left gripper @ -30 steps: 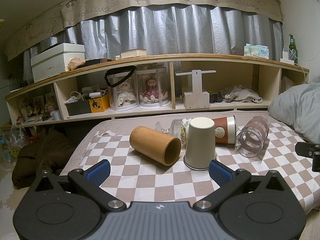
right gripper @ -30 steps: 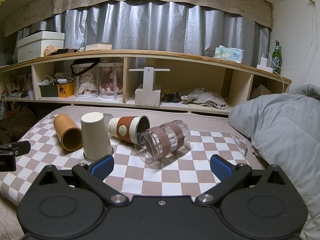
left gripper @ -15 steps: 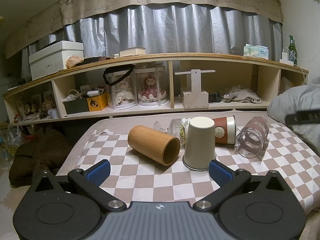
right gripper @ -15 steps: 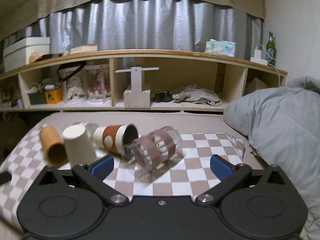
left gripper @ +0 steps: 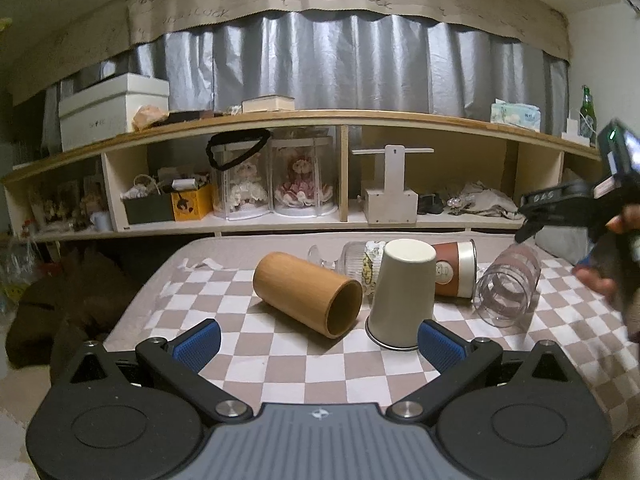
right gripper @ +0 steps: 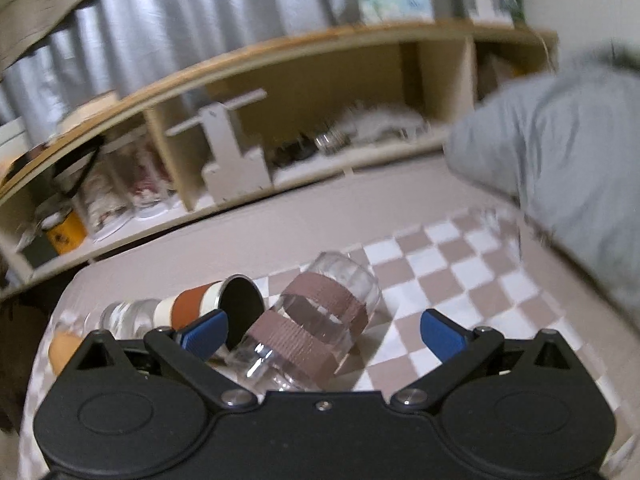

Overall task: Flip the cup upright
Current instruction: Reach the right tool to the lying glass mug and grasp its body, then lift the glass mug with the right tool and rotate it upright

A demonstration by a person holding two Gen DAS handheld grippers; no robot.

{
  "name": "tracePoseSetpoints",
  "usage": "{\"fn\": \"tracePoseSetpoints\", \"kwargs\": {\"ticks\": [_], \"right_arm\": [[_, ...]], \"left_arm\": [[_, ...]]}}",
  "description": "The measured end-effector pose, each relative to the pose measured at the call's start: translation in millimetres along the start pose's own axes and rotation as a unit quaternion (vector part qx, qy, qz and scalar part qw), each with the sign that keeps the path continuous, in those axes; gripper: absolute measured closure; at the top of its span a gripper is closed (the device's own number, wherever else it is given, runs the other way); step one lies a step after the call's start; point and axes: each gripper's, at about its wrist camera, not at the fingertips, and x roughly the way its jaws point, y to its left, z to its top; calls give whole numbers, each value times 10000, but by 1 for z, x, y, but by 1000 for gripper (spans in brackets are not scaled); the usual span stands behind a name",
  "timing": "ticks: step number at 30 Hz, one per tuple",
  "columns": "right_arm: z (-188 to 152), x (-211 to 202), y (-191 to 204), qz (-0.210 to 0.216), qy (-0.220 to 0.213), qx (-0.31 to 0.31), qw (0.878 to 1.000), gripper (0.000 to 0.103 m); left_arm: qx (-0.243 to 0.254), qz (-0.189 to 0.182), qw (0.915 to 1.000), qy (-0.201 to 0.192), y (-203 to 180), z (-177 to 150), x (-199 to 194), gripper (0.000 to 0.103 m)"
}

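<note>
Several cups rest on a checked cloth (left gripper: 280, 364). A clear glass cup with brown bands (right gripper: 316, 324) lies on its side; it also shows in the left wrist view (left gripper: 506, 288). My right gripper (right gripper: 324, 334) is open, tilted, just above and around this glass. A red-brown sleeved cup (left gripper: 454, 270) lies on its side beside it. A cream cup (left gripper: 402, 292) stands upside down. A wooden cup (left gripper: 306, 294) and a ribbed glass (left gripper: 356, 258) lie on their sides. My left gripper (left gripper: 318, 344) is open and empty, before the wooden and cream cups.
A long wooden shelf (left gripper: 320, 168) with doll cases, boxes and clutter runs behind the bed. A grey duvet (right gripper: 560, 160) piles up at the right. The right gripper's body and the hand holding it (left gripper: 600, 216) show at the left view's right edge.
My right gripper has risen, moved forward and tilted down over the banded glass, so the view is blurred. The left gripper has barely moved. The cups lie as before.
</note>
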Motion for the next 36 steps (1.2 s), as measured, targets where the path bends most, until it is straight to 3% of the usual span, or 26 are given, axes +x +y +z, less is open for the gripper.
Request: {"fn": "tracePoseSetpoints", "kwargs": {"ticks": [4, 11, 13, 16, 24, 28, 36], "right_arm": [[4, 37, -10, -68, 576, 783, 9952, 0], [-2, 83, -27, 248, 1284, 2014, 9707, 0], [-5, 88, -32, 336, 1391, 2367, 9610, 6], [-8, 92, -36, 593, 1450, 2658, 9512, 24], [-20, 67, -43, 690, 1482, 2598, 9517, 27], [-35, 43, -49, 725, 1542, 2322, 9576, 27], [-72, 4, -51, 923, 1848, 2136, 9548, 27]], "left_arm": [[-8, -80, 10000, -4, 2, -3, 6, 0], [106, -314, 9994, 122, -4, -8, 13, 0], [121, -378, 9991, 125, -6, -8, 13, 0], [107, -476, 9987, 123, -5, -9, 11, 0], [-110, -825, 9964, 180, -1, -6, 5, 0], [-46, -1046, 9942, 232, -5, -7, 2, 0], [344, -1568, 9853, 591, -29, -20, -1, 0]]}}
